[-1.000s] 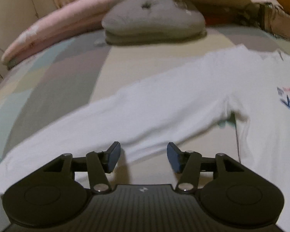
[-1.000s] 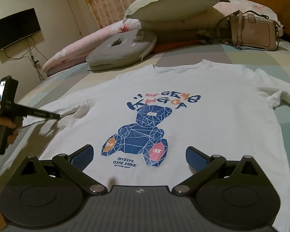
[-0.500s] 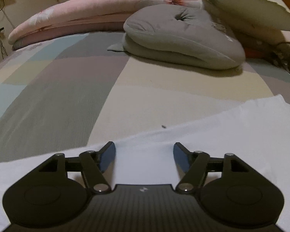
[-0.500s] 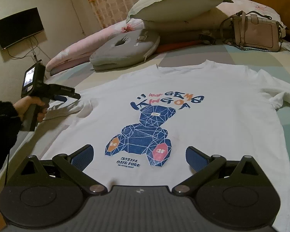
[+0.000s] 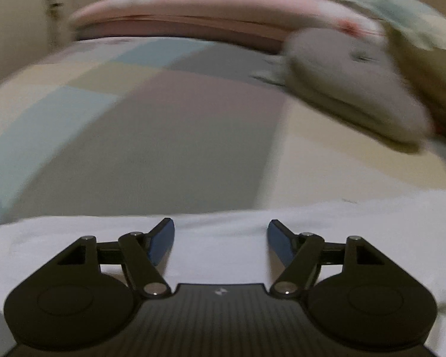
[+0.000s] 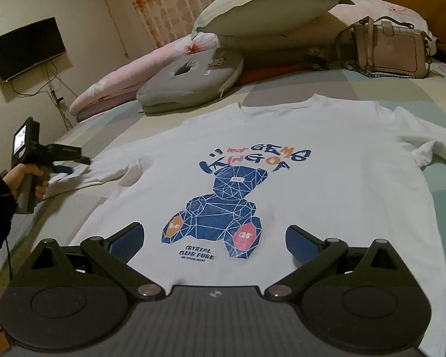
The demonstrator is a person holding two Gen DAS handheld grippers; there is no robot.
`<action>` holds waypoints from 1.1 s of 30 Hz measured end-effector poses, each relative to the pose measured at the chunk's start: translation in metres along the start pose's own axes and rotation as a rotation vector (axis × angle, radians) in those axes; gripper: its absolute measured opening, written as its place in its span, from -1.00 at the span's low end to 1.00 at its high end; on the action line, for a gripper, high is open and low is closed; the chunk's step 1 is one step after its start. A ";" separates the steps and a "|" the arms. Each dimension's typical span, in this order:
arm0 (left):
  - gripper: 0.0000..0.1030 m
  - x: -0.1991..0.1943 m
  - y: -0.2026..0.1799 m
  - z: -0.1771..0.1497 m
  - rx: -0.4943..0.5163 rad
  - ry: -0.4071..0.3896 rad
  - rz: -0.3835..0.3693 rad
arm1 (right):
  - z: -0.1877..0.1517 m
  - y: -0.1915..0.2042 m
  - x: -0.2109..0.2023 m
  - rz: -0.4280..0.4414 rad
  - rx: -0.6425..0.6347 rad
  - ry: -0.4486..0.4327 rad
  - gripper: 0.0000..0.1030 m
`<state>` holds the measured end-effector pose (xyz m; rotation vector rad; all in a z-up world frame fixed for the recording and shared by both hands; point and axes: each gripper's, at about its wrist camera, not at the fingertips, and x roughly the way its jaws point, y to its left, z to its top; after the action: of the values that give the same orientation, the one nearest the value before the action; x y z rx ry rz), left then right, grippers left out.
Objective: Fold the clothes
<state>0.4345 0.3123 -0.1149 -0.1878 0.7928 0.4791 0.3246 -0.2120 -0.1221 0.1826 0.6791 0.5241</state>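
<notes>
Shirt (image 6: 312,178) flat, print up, unfolded on bed (image 6: 401,89); left tool (image 5: 220,235) spread over sleeve (image 5: 223,255), right tool (image 6: 214,238) spread at hem.

White shirt (image 6: 327,136), blue bear print (image 6: 223,205); pastel patchwork bedsheet (image 5: 151,125), seemingly.

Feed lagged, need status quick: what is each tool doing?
Left tool: open, empty, over the white shirt sleeve.
Right tool: open, empty, above the shirt hem.
</notes>
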 end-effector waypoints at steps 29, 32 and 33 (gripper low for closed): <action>0.63 -0.116 -0.133 -0.052 0.251 -0.057 -0.266 | 0.002 -0.005 -0.007 -0.027 0.007 -0.012 1.00; 0.70 -0.134 -0.190 -0.064 0.349 -0.058 -0.418 | 0.007 -0.012 -0.014 -0.066 0.019 -0.030 1.00; 0.73 -0.139 -0.208 -0.072 0.379 -0.054 -0.466 | 0.009 -0.016 -0.018 -0.086 0.025 -0.033 1.00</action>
<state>0.4045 0.0584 -0.0681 -0.0037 0.7441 -0.1080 0.3250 -0.2350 -0.1103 0.1843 0.6592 0.4290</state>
